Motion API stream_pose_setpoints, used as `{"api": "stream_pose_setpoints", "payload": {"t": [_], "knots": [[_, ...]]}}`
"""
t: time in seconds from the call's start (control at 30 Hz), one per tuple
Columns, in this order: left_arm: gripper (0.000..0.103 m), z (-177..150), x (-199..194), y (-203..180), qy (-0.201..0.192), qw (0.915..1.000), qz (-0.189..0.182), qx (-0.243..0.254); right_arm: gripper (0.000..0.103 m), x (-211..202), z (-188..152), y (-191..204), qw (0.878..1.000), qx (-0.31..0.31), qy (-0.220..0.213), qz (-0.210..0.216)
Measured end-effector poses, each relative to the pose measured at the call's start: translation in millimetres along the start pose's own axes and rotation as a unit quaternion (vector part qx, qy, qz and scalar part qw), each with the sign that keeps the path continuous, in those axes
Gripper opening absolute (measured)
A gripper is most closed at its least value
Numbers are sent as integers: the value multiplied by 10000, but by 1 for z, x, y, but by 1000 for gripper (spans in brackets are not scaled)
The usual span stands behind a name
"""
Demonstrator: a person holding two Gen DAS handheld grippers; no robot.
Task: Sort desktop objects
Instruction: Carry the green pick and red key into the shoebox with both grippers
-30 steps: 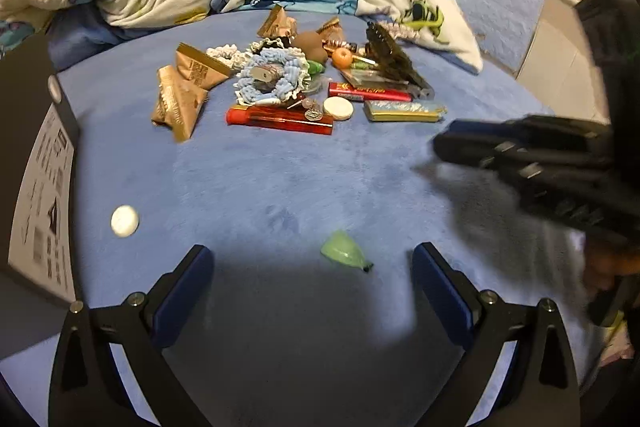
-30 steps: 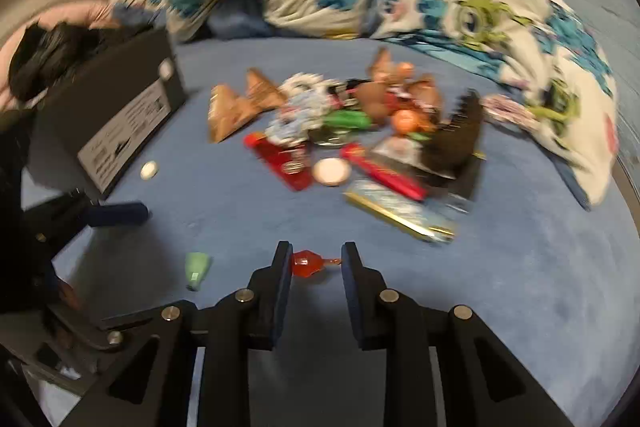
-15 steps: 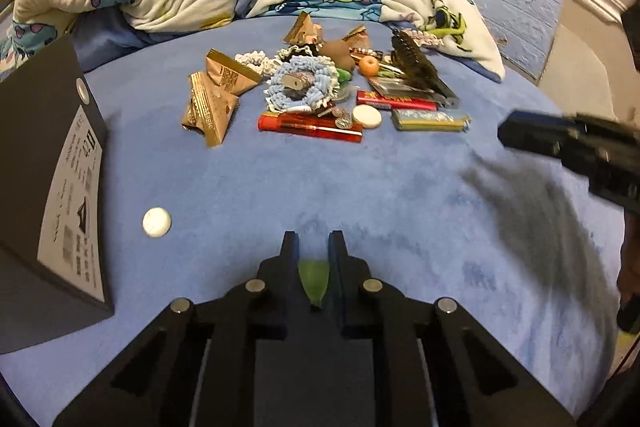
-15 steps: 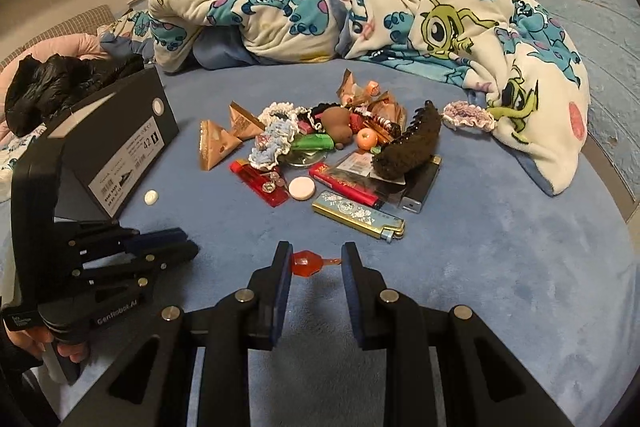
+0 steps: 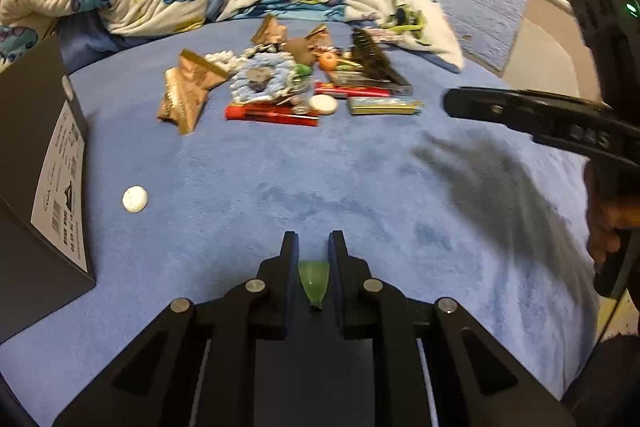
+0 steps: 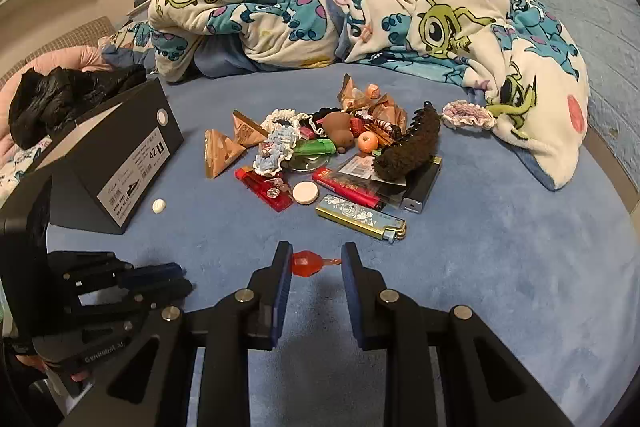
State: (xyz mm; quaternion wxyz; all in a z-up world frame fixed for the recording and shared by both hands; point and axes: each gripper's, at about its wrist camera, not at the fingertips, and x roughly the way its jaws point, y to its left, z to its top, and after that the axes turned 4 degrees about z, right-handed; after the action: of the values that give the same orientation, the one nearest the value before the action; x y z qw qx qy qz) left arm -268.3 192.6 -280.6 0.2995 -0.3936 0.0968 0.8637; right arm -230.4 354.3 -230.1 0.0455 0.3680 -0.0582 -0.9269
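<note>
Left wrist: jaws clamp green piece (image 5: 315, 281); right's grip red piece (image 6: 307, 262).

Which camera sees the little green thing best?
The left wrist view. The little green thing sits close up there, pinched between the left gripper fingers. The right wrist view shows that gripper from the side, but the green piece is hidden.

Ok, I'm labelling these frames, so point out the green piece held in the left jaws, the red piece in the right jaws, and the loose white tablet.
green piece (image 5: 315, 281): left wrist view, its wide upper body.
red piece (image 6: 306, 263): right wrist view, its bulb.
white tablet (image 5: 135, 199): left wrist view, its centre.
</note>
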Motion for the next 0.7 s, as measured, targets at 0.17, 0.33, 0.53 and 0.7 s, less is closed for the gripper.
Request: {"api": "stream_pose_setpoints", "payload": {"t": [0.17, 0.33, 0.53, 0.7], "knots": [[15, -6, -7, -10, -15, 9998, 31, 204, 25, -4, 1, -2, 10000, 44, -39, -1], [15, -2, -24, 0, -173, 9998, 99, 94, 25, -8, 3, 3, 9999, 0, -90, 47], [16, 16, -42, 24, -344, 9986, 376, -130, 25, -8, 11, 20, 9998, -127, -126, 127], [16, 34, -61, 41, -482, 9963, 664, -272, 25, -2, 28, 45, 9991, -347, -139, 184]]}}
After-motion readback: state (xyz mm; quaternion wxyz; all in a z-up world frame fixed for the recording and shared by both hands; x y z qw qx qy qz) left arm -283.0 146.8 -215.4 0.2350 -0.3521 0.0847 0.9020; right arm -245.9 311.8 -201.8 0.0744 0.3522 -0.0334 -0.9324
